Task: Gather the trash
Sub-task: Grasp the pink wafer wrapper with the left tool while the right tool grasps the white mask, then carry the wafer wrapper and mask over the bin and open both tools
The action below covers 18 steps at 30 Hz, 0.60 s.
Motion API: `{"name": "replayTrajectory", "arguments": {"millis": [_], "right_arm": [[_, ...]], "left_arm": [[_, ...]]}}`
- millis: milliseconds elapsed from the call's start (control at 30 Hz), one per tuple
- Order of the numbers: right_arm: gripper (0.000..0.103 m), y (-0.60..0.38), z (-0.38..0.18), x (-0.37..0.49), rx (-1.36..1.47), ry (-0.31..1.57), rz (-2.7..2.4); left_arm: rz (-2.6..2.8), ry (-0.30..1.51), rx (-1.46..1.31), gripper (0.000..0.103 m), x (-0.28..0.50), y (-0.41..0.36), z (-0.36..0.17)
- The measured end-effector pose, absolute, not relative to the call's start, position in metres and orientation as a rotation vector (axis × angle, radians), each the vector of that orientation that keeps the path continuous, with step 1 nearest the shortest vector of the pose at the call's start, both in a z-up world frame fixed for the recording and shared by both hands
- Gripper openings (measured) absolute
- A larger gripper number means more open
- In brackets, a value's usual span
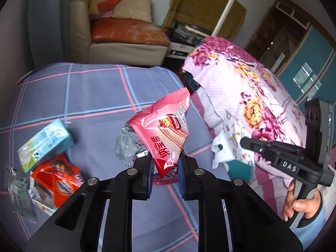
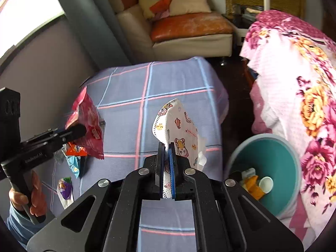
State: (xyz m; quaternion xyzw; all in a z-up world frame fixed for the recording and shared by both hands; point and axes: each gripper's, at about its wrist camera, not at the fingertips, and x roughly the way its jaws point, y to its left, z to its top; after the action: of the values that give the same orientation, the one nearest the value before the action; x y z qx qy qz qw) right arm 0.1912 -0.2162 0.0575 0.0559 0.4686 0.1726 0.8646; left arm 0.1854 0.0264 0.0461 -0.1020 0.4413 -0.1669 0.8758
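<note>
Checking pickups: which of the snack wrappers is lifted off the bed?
The pink wafer wrapper, pinched in the left gripper and held up. The orange wrapper lies on the checked bedsheet beside the small blue carton.

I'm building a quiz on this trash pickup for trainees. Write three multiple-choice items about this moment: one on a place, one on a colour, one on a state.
1. Where is the teal bin?
A. on the sofa
B. beside the bed, by the floral blanket
C. on the checked sheet

2. What colour is the wrapper in the left claw?
A. pink
B. green
C. black

3. What is the right claw doing?
A. standing open and empty
B. gripping an orange packet
C. shut on a printed face mask

Key: 1 B, the bin sits off the bed's edge; 2 A, a pink wafer wrapper; 3 C, the mask is pinched between the pads.
</note>
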Motion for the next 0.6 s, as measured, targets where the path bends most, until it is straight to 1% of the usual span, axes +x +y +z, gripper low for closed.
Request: {"name": "replayTrajectory", "arguments": {"millis": [267, 600], "right_arm": [[0.005, -0.286, 0.075, 0.164, 0.173, 0.917, 0.295], [0.005, -0.355, 0.066, 0.144, 0.247, 0.896, 0.232]], "left_arm": [[-0.426, 0.932, -0.117, 0.019, 0.176, -0.05, 0.054], [-0.5, 0.976, -0.011, 0.02, 0.169, -0.137, 0.043]]}}
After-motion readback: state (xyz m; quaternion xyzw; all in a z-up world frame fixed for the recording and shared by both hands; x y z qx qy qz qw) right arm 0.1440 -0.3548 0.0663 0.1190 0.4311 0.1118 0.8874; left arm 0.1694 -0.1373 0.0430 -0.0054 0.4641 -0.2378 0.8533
